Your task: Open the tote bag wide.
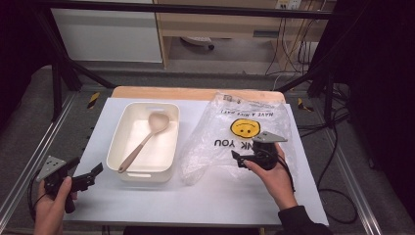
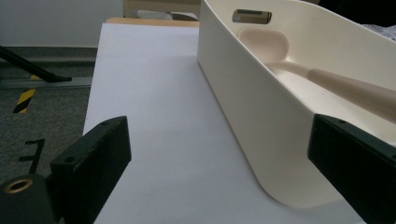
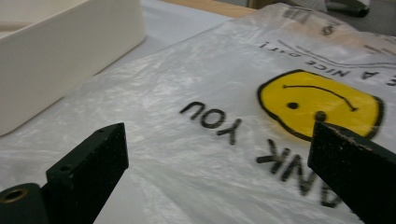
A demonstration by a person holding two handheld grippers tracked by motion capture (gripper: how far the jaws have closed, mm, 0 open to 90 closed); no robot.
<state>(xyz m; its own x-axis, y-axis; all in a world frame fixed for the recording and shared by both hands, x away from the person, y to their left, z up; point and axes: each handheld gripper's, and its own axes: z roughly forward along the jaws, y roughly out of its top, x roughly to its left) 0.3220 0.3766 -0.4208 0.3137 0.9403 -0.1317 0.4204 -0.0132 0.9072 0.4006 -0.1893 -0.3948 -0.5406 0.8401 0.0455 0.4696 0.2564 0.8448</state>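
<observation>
right hand-held gripper (image 1: 238, 159) low over the clear plastic bag (image 1: 215, 142) with the yellow smiley print, jaws wide apart and nothing between them, bag lying flat on the white table (image 1: 195, 196) just right of the cream tub (image 1: 128, 128). left hand-held gripper (image 1: 95, 172) at the table's near left corner, jaws likewise apart and empty, pointing at the tub's near end. beige plastic spoon (image 1: 147, 139) lying diagonally inside the tub, bowl toward the far side.

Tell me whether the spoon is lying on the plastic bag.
No, the spoon lies inside the white tub, beside the plastic bag.
</observation>
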